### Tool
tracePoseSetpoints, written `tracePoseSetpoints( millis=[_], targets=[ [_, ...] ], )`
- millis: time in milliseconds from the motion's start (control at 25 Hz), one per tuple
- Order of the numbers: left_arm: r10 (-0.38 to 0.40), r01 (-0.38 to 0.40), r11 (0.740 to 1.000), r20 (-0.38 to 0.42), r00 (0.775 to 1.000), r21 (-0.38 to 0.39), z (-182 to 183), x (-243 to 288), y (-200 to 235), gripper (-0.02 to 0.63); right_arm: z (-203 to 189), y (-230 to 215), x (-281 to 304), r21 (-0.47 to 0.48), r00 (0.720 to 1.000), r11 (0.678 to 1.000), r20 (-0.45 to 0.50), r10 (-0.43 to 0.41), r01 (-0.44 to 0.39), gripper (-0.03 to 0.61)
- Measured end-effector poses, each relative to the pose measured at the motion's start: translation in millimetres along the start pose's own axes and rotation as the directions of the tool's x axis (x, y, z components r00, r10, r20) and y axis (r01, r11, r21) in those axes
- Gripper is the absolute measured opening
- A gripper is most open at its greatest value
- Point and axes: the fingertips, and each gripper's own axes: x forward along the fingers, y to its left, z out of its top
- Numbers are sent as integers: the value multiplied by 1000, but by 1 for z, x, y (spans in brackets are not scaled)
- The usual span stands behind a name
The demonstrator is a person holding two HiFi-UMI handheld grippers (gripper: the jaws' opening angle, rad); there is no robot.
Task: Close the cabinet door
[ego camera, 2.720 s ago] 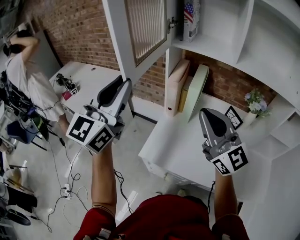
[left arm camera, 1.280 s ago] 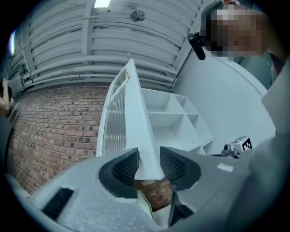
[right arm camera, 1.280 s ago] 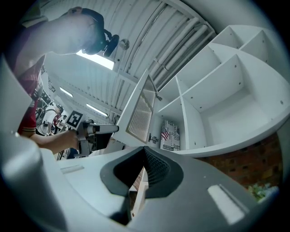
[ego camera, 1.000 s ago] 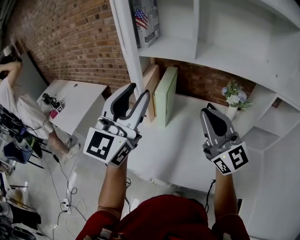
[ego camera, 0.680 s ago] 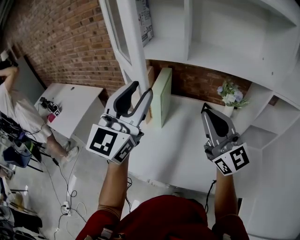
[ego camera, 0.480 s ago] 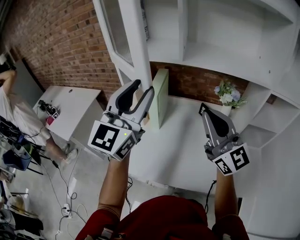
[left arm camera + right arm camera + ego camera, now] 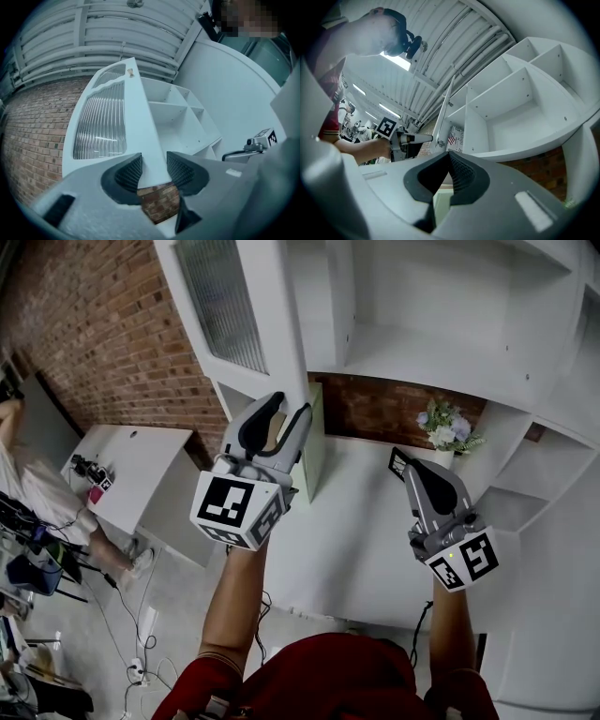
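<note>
The white cabinet door (image 7: 277,334) with a ribbed glass pane (image 7: 220,301) hangs partly open at the upper left of the head view. My left gripper (image 7: 289,409) holds its lower edge: in the left gripper view the door's frame (image 7: 138,126) fills the gap between the pads of that gripper (image 7: 153,168). The white cabinet (image 7: 412,352) shows bare compartments to the right of the door. My right gripper (image 7: 401,461) hovers shut and empty over the desk. The right gripper view shows it (image 7: 449,157) pointing up at the shelves, with the door's edge (image 7: 446,105) on the left.
A white desk (image 7: 356,531) lies under the cabinet, with a green book (image 7: 313,451) upright behind my left gripper, a small flower pot (image 7: 441,434) and a dark picture frame (image 7: 395,462). Brick wall (image 7: 103,343) is at the left, above a low white table (image 7: 122,465). A person (image 7: 23,474) stands at the far left.
The door has swung round towards the cabinet, and my left gripper has moved right with it. The flag-printed box on the shelf is now hidden. My right gripper has hardly moved.
</note>
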Motion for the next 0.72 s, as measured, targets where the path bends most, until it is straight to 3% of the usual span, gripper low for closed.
tracePoseSetpoints(
  millis=[720],
  targets=[
    [-7, 7, 1000, -18, 1000, -3, -14, 44, 0, 152, -10, -26, 3, 10, 1000, 1000, -1, -11, 11, 14]
  ],
)
